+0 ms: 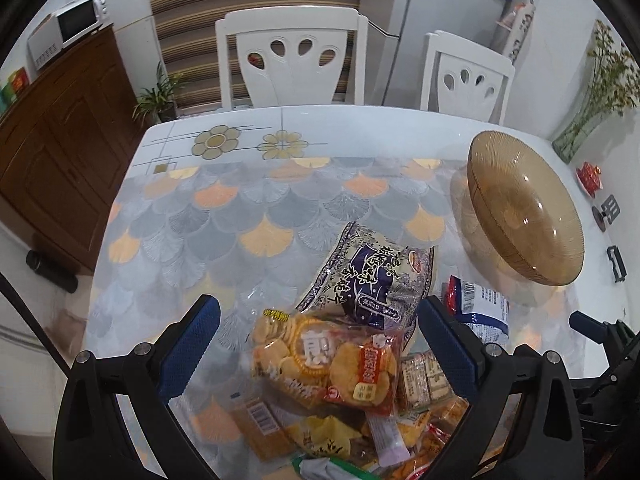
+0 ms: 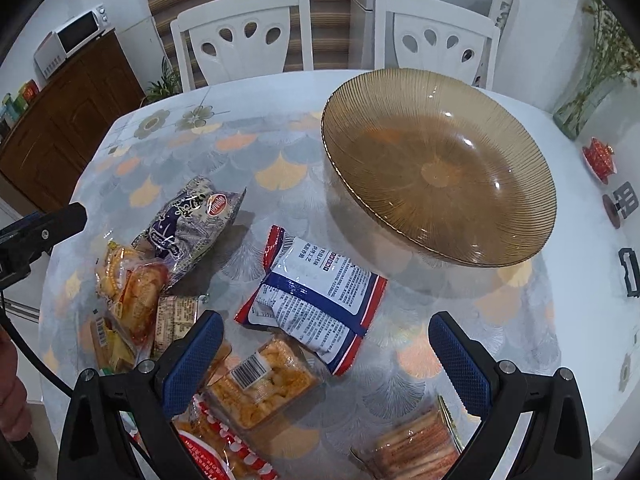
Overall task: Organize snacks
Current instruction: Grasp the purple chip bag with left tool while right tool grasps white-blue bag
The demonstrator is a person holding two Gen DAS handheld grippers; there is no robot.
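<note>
Left gripper (image 1: 318, 334): jaws wide, nothing held; poised over the snack pile, the rice cracker bag between the blue pads (image 1: 188, 344) but not touching them.
Right gripper (image 2: 322, 354): jaws wide, empty; above the near part of the desk, the white, blue and red packet just ahead of the gap.
Rice cracker bag (image 1: 324, 360): clear wrapper, on top of the pile, overlapping the purple-and-white bag.
Purple-and-white bag (image 1: 372, 276): lying flat on the desk, beyond the cracker bag.
White, blue and red packet (image 2: 316, 296): printed back upward, lying between the pile and the bowl, apart from both.
Barcoded clear pack (image 2: 260, 388): orange contents, just beside the right gripper's left pad.
Striped biscuit pack (image 2: 416, 448): near desk edge, under the right gripper.
Amber glass bowl (image 2: 436, 160): ribbed, upright on the desk, no snacks inside.
Desk (image 1: 224, 208): covered in a fan-pattern cloth.
Surroundings: two white chairs (image 1: 292, 52) behind the desk; microwave (image 1: 76, 22) on a wooden cabinet.
</note>
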